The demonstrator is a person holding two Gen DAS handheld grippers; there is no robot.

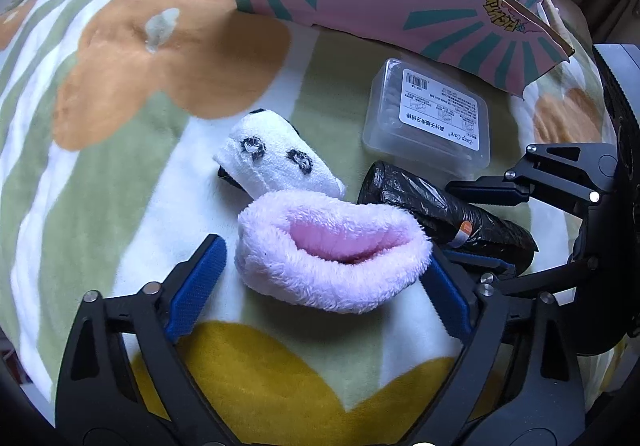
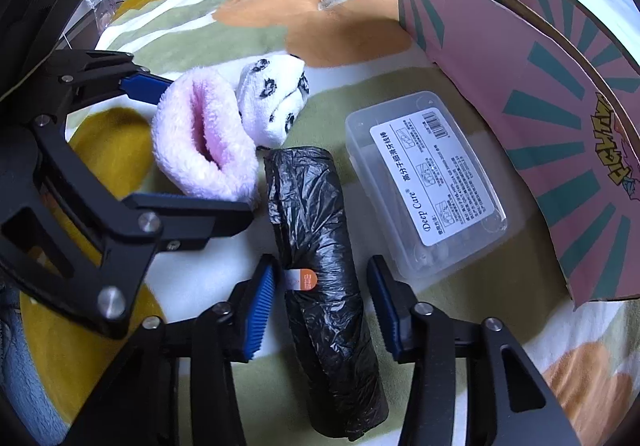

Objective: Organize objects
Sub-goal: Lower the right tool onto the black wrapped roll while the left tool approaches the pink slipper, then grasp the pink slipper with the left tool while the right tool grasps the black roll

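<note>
A fluffy pink sock (image 1: 332,250) lies on the flowered blanket (image 1: 120,126), between the blue-padded fingers of my left gripper (image 1: 324,252), which is open around it. A white sock with black marks (image 1: 276,162) lies just behind the pink one. To the right lies a black roll of bin bags (image 2: 324,286). My right gripper (image 2: 320,264) stands open astride the roll, with a gap on each side. In the right wrist view, the left gripper (image 2: 208,146) straddles the pink sock (image 2: 204,138).
A clear plastic box with a white label (image 2: 428,182) lies beside the roll. Behind it stands an open pink cardboard box with teal rays (image 2: 520,86). The two grippers are close side by side. Free blanket (image 2: 320,18) stretches to the left and far side.
</note>
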